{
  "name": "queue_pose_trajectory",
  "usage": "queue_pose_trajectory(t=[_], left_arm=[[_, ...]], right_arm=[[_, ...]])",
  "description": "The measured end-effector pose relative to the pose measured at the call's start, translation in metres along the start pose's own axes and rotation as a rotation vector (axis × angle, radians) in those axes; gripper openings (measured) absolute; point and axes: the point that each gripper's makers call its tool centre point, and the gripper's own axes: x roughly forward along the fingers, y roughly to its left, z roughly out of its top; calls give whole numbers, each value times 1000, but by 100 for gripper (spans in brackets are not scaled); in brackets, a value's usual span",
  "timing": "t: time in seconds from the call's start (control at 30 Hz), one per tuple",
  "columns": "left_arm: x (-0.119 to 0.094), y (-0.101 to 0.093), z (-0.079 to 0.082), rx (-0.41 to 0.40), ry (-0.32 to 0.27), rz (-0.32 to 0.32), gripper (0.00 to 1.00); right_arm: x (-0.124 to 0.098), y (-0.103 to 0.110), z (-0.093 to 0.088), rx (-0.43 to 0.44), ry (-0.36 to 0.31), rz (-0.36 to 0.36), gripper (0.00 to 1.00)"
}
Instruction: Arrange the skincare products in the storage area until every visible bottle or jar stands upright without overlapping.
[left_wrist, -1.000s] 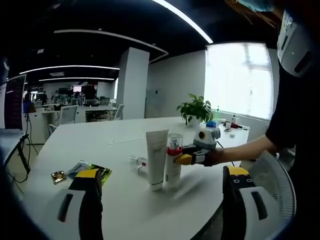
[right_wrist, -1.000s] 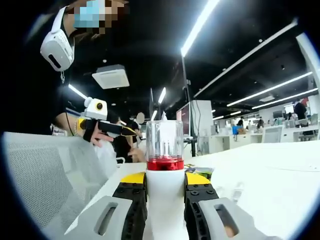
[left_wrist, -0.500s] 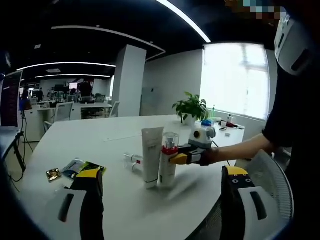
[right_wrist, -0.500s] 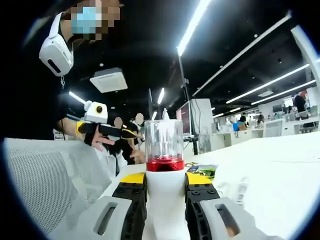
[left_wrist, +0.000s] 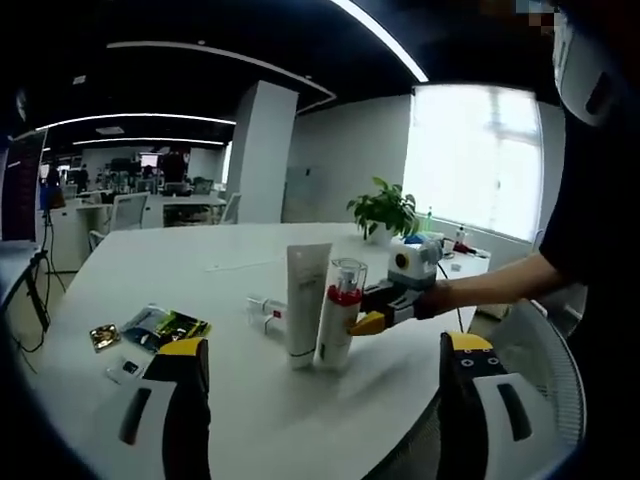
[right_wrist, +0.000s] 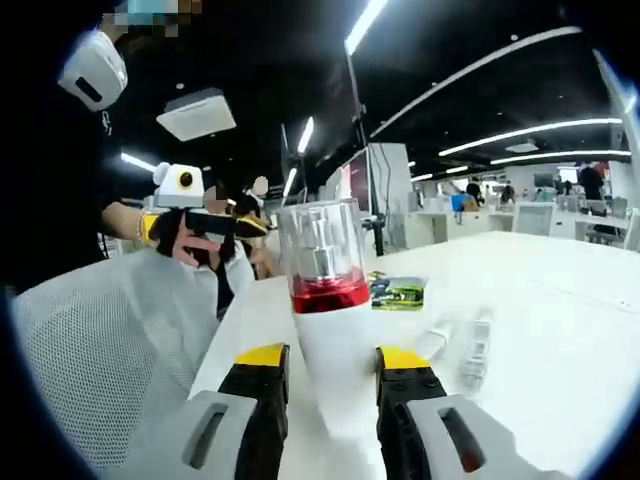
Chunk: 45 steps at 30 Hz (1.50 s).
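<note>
Now the pump bottle stands mid-frame, just released.
Right gripper jaws parted beside it; withdrawing crookedly could topple it.

Pump bottle stands upright on the surface, touching the tube; small bottle lies behind them, packets toward the far edge.

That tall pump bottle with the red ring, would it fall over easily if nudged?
Probably. The pump bottle stands tall on a narrow base, so a push near its clear cap would likely tip it. Its smooth surface looks slippery.
</note>
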Motion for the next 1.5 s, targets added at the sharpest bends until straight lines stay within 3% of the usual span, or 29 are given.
queue_pose_trajectory(t=[0.13, 0.27, 0.4, 0.73, 0.97, 1.5], left_arm=[[1, 2, -5, -3, 22, 8, 88], [1, 3, -9, 0, 43, 18, 86], [0, 4, -11, 0, 56, 28, 85], [0, 7, -9, -5, 48, 35, 84], [1, 5, -10, -6, 55, 30, 84], [1, 5, -14, -5, 69, 27, 83]], right_arm=[[-1, -3, -13, 1, 72, -22, 24], [-2, -8, -17, -4, 104, -41, 18], [1, -7, -21, -22, 146, -19, 18], [-3, -31, -23, -34, 149, -13, 17], [-4, -37, -24, -38, 158, 15, 18], [-8, -45, -33, -17, 179, -2, 17]])
